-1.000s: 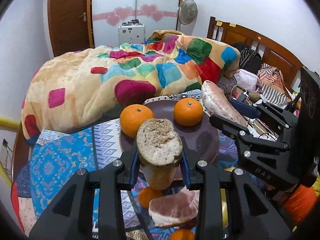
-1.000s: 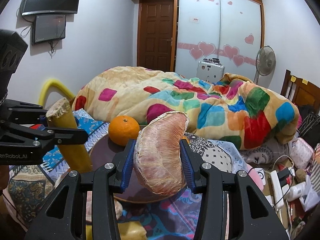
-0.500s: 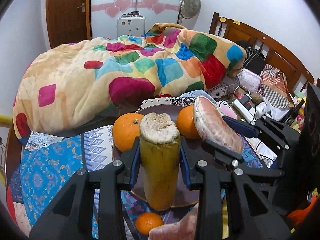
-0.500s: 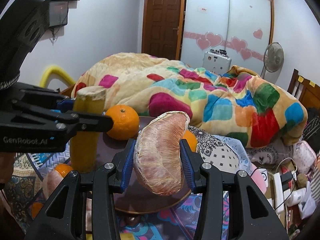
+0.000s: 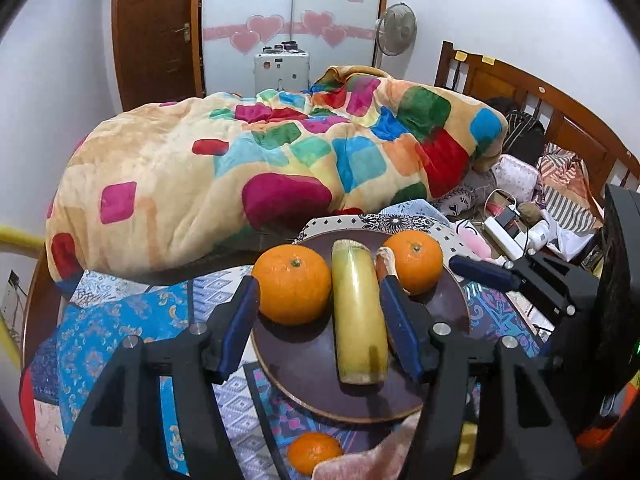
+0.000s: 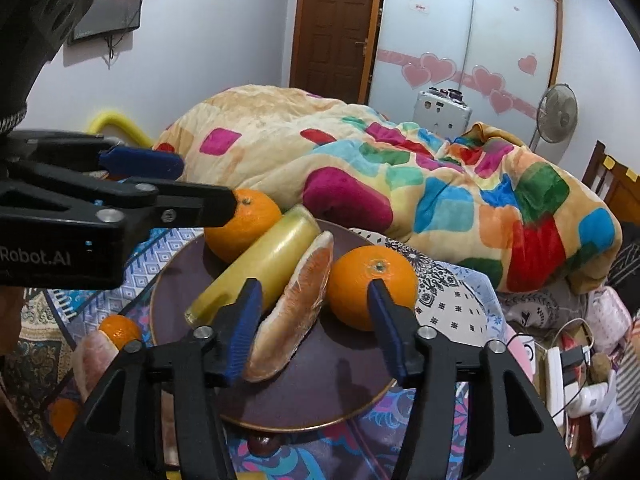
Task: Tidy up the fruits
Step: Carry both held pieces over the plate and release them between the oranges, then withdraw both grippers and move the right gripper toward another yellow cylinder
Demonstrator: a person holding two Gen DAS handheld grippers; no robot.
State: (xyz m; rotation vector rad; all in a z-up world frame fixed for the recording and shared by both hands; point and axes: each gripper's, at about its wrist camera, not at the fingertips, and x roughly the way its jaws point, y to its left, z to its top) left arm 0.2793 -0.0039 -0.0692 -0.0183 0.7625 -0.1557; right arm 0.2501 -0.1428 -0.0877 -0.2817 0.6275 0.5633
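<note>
A dark round plate (image 5: 312,372) (image 6: 320,384) holds two oranges (image 5: 294,290) (image 5: 414,261), a yellow sugarcane piece (image 5: 358,312) (image 6: 260,264) and a pomelo wedge (image 6: 296,308). My left gripper (image 5: 320,320) is open, its jaws either side of the cane, which lies flat between the oranges. My right gripper (image 6: 312,324) is open, jaws either side of the wedge, which lies on the plate beside the cane. In the left wrist view the wedge is mostly hidden behind my finger.
A small orange (image 5: 314,452) (image 6: 118,330) and another pomelo wedge (image 6: 94,360) lie on the patterned cloth (image 5: 120,340) in front of the plate. A colourful quilt (image 5: 260,168) is heaped behind. Chargers and clutter (image 5: 516,228) lie to the right.
Both grippers came down over the plate and opened. The cane went from upright in my left jaws to lying flat on the plate. The wedge left my right jaws and rests there too.
</note>
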